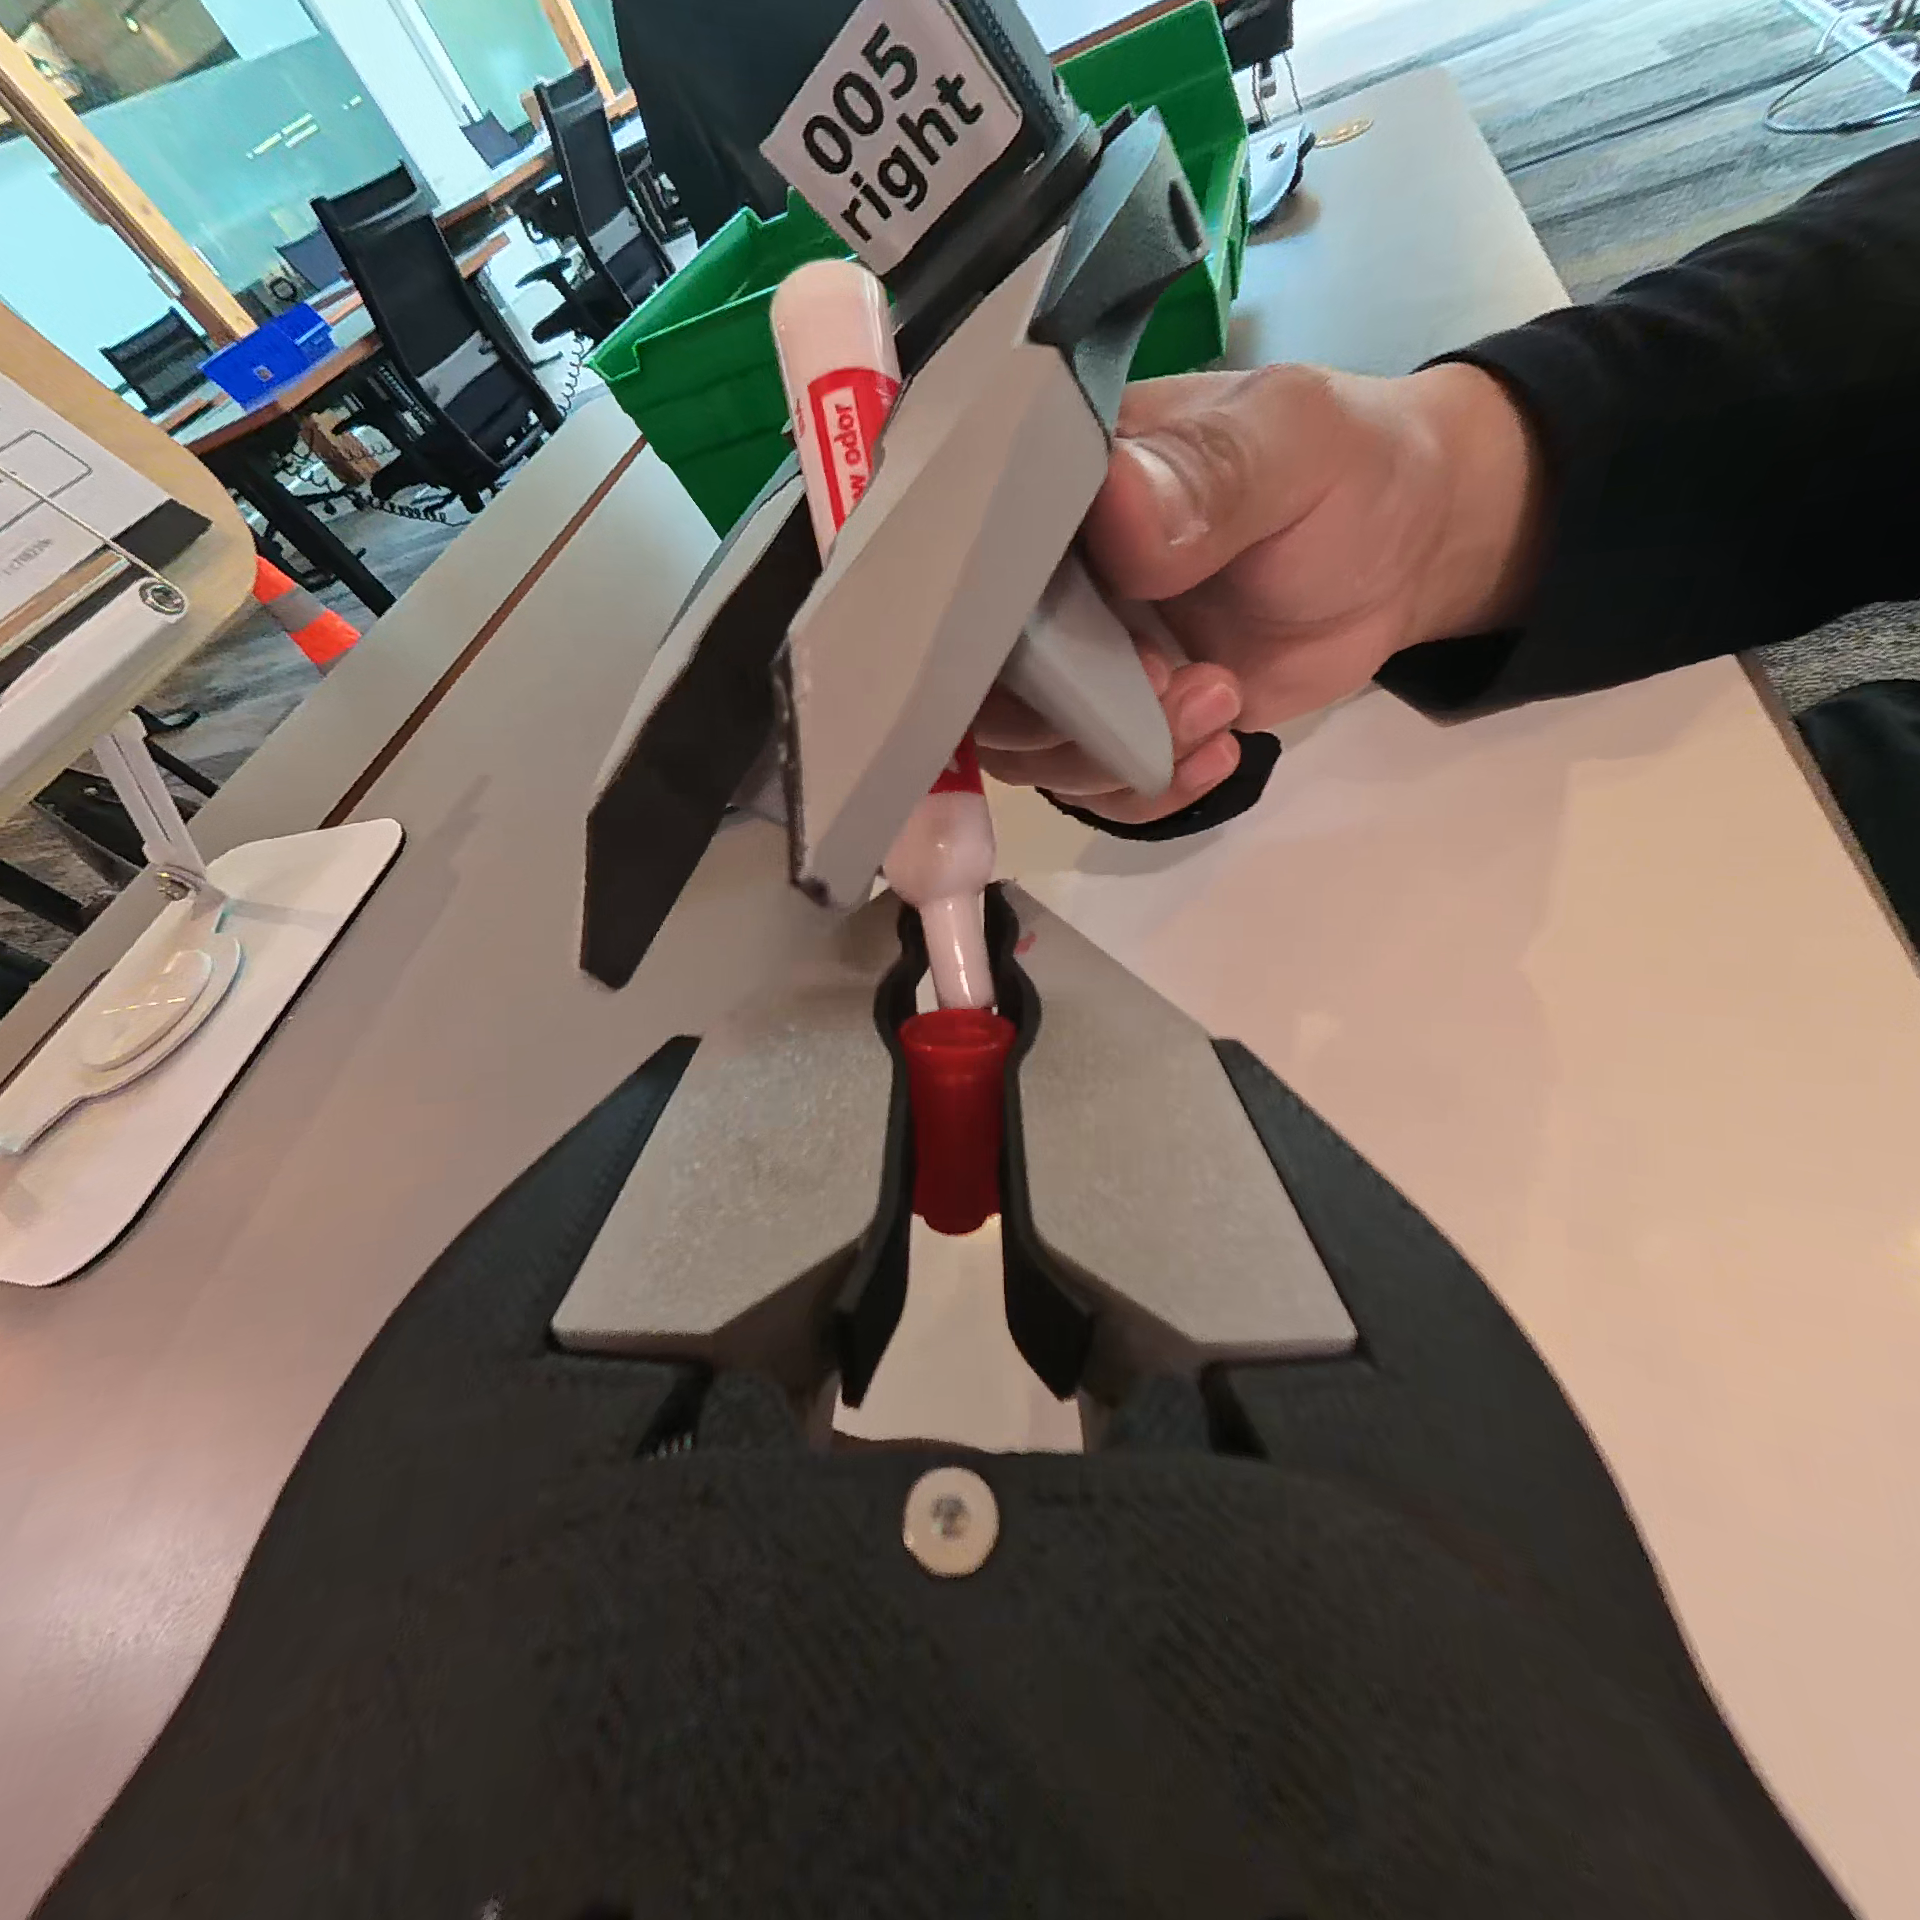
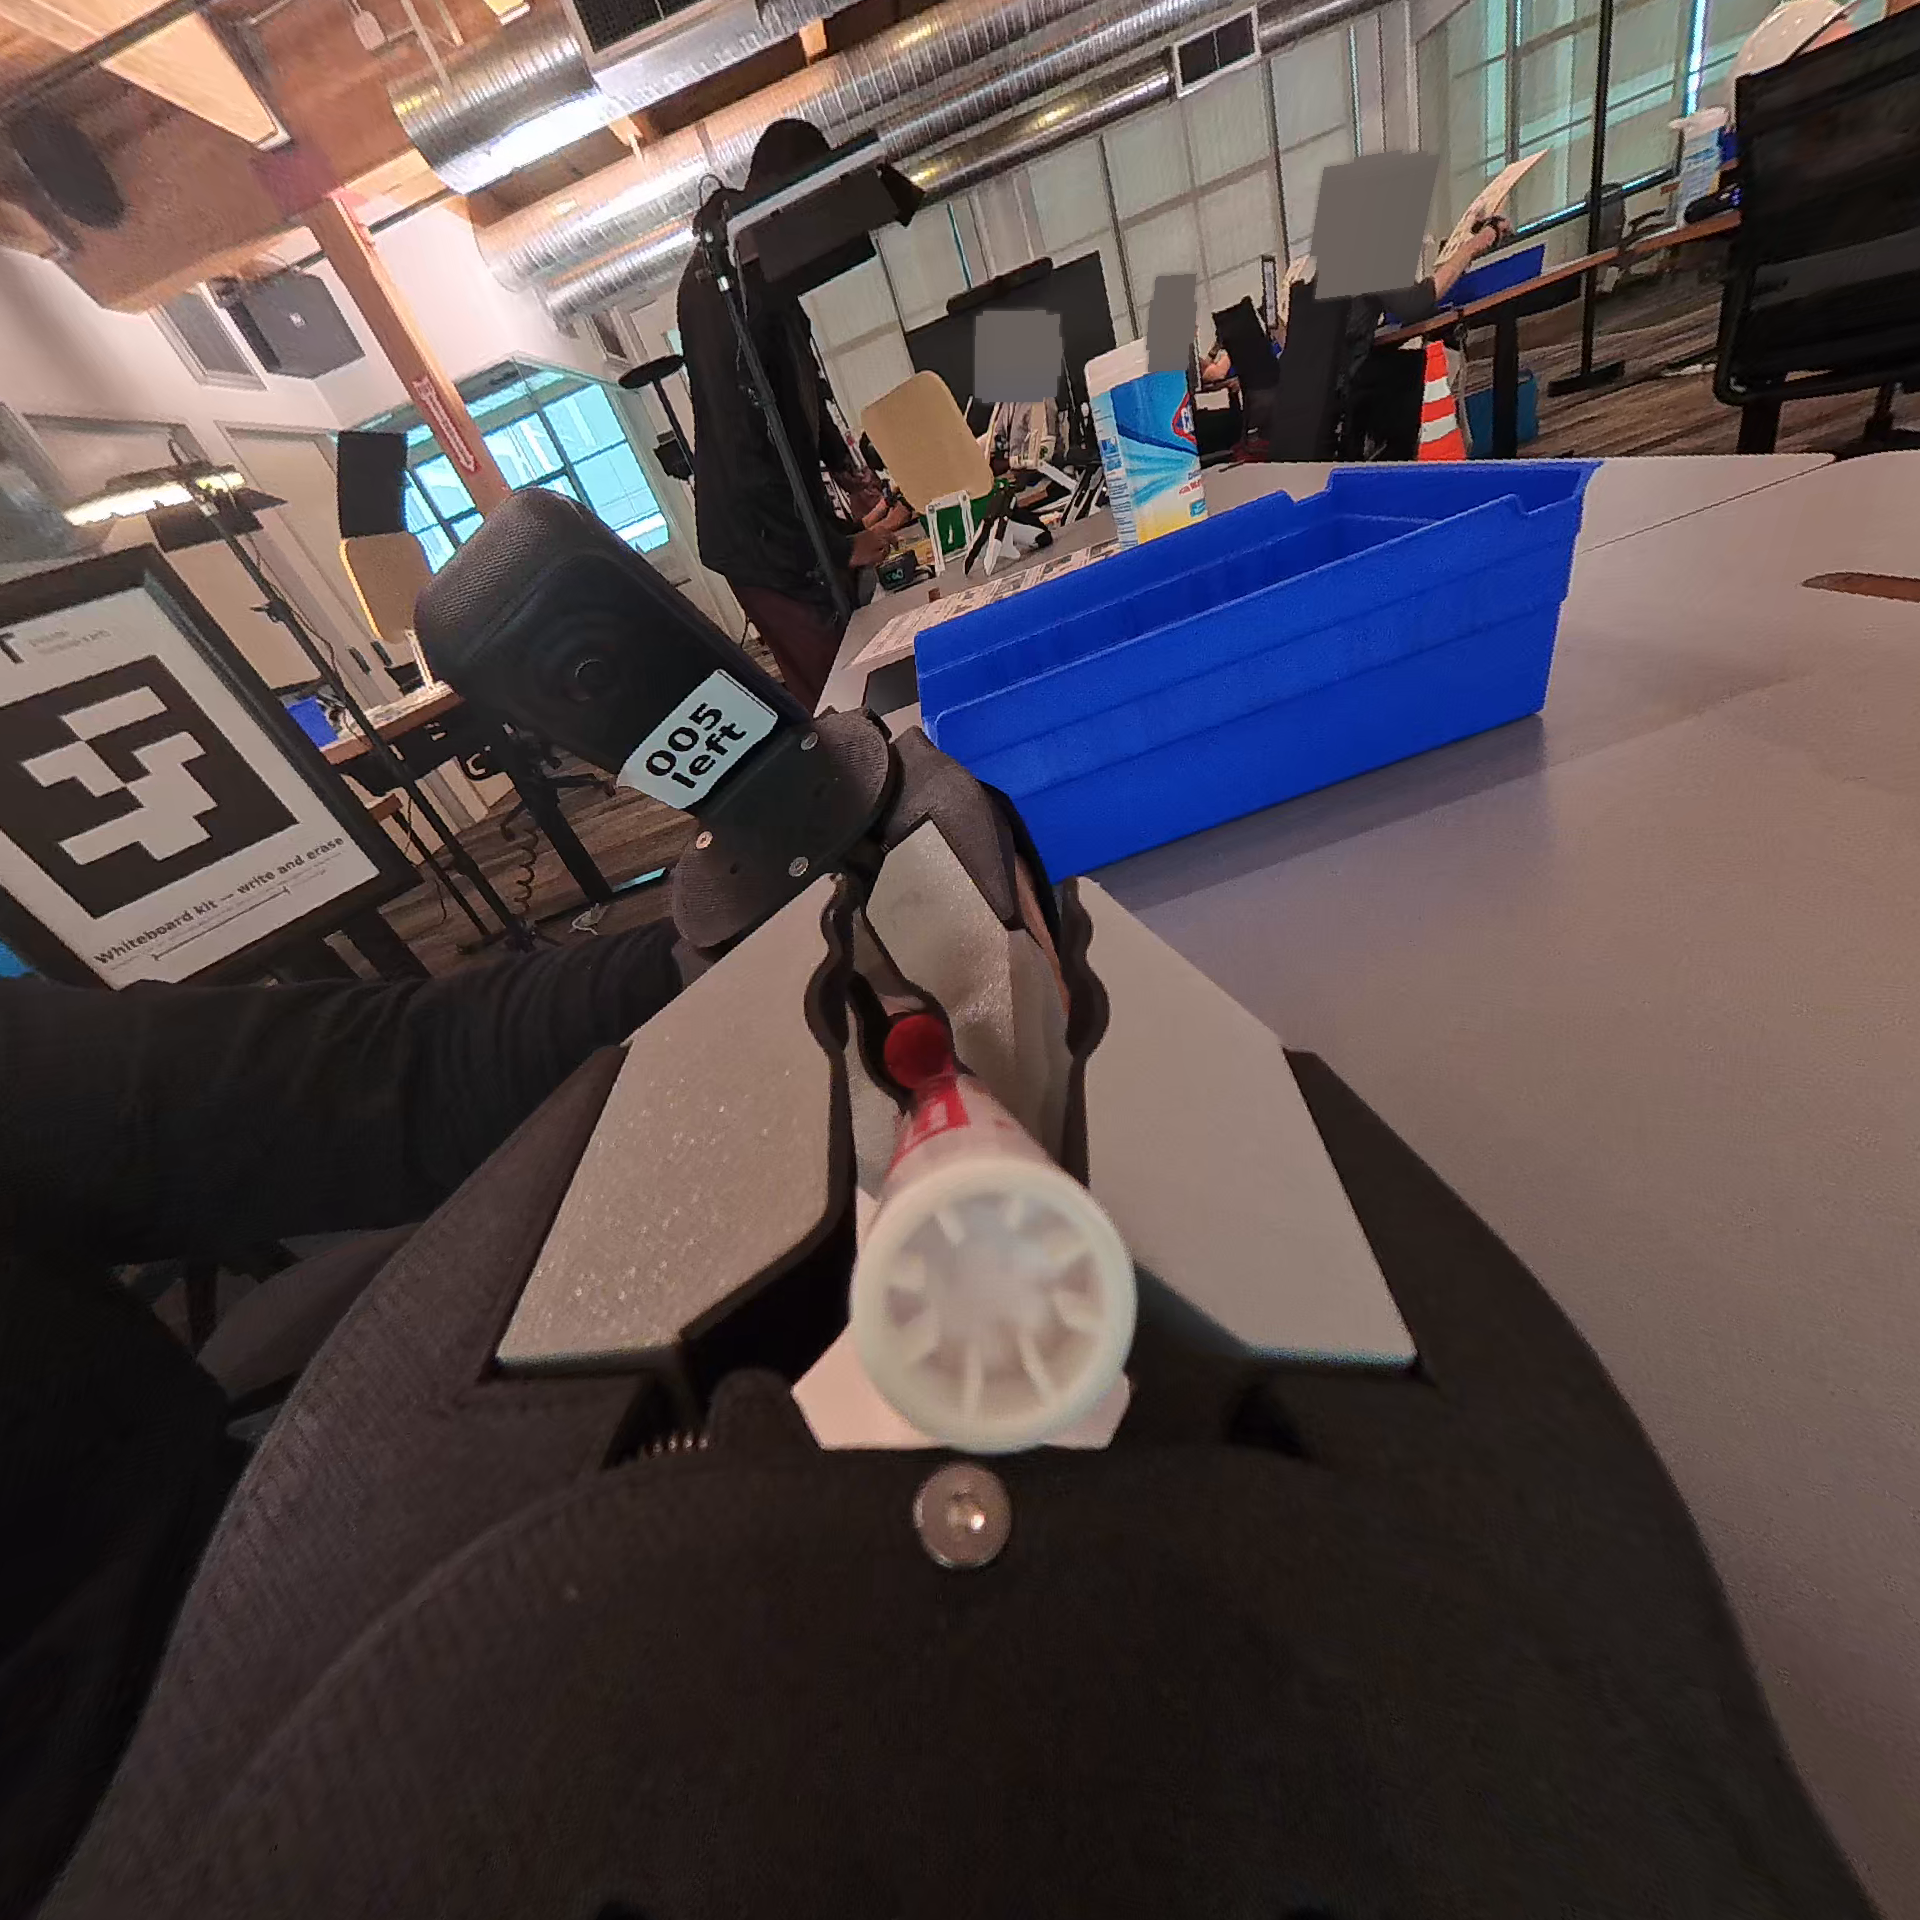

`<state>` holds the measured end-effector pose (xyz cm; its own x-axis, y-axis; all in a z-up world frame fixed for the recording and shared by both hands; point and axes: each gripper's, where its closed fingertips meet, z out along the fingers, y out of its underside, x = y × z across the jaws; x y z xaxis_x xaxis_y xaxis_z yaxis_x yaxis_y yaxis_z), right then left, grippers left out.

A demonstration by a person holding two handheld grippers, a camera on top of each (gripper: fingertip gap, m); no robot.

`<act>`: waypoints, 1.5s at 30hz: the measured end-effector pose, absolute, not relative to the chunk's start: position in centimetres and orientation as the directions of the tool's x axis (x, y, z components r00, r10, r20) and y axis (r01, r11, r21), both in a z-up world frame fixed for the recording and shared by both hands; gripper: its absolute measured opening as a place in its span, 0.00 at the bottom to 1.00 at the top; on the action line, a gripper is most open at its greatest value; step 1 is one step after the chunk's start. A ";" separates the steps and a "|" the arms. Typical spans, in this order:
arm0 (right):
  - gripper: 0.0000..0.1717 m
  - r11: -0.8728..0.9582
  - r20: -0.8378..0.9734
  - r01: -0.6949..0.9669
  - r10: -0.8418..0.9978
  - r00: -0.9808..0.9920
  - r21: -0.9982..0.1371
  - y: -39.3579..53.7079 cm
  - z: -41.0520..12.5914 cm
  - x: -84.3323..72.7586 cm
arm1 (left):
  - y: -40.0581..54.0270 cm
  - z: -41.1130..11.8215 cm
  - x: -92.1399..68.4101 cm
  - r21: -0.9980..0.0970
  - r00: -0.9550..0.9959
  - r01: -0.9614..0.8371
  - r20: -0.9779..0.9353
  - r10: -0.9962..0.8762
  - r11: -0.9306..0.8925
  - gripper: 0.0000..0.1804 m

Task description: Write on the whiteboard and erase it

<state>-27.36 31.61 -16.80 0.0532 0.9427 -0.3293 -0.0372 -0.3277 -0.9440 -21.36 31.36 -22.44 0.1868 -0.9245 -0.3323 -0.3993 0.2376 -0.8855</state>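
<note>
**Item: red marker, cap step, whiteboard task**

- Marker [image 1: 842,416]: white barrel with a red label, held steeply tip-down, narrow neck entering the mouth of the red cap [image 1: 956,1122]. Tip hidden inside the cap.
- Left tongs [image 1: 956,925]: clenched on the cap, both pads pressed against its sides, mouth facing up toward the marker.
- Right tongs [image 2: 956,925]: released, standing loosely around the barrel. Gap visible between the left finger [image 2: 727,1143] and the barrel, which leans toward the other finger.
- Hand [image 1: 1247,582]: wrapped around the right handle.
- Whiteboard [image 1: 1507,1039]: probably the glossy white sheet lying flat on the desk [image 1: 468,727] beneath both tools. No marks visible on it.
- Green bin [image 1: 727,343]: behind the tools, well apart.

**Step in hand (judgement):** joining or parting marker and cap. Impossible to tell which from the present state.

**Handling notes:**
- Close the right tongs firmly on the barrel before any push or pull.
- Keep barrel and cap on one axis.
- Move straight along that axis, without twisting sideways.
- Hold the cap still throughout.
- Risk otherwise: barrel slipping through the slack grip, or the tip smearing the cap rim.
</note>
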 end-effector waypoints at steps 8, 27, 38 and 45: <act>0.17 -0.270 -0.267 0.018 0.959 0.097 -0.963 31.7 -17.5 -27.3 | 32.5 -22.8 -21.6 -0.840 0.242 -0.461 -0.430 -0.870 0.287 0.05; 0.16 -0.261 -0.254 0.045 0.960 0.117 -0.964 31.7 -17.7 -27.2 | 33.2 -23.6 -21.9 -0.786 0.252 -0.531 -0.505 -0.826 0.318 0.05; 0.17 -0.137 -0.128 0.123 0.989 0.079 -0.983 30.0 -18.0 -27.6 | 37.9 -23.8 -28.9 -0.880 0.480 -0.475 -0.254 -0.840 -0.006 0.04; 0.17 -0.148 -0.148 0.376 0.989 0.028 -0.915 29.0 -22.4 -31.7 | 42.0 -24.7 -32.9 -0.890 0.721 -0.386 -0.128 -0.681 -0.241 0.04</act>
<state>-31.65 28.97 -22.42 0.0281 0.9885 -0.1483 0.3762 -0.1479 -0.9147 -32.86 41.99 -24.70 0.7212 -0.6807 -0.1282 -0.3860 -0.2412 -0.8904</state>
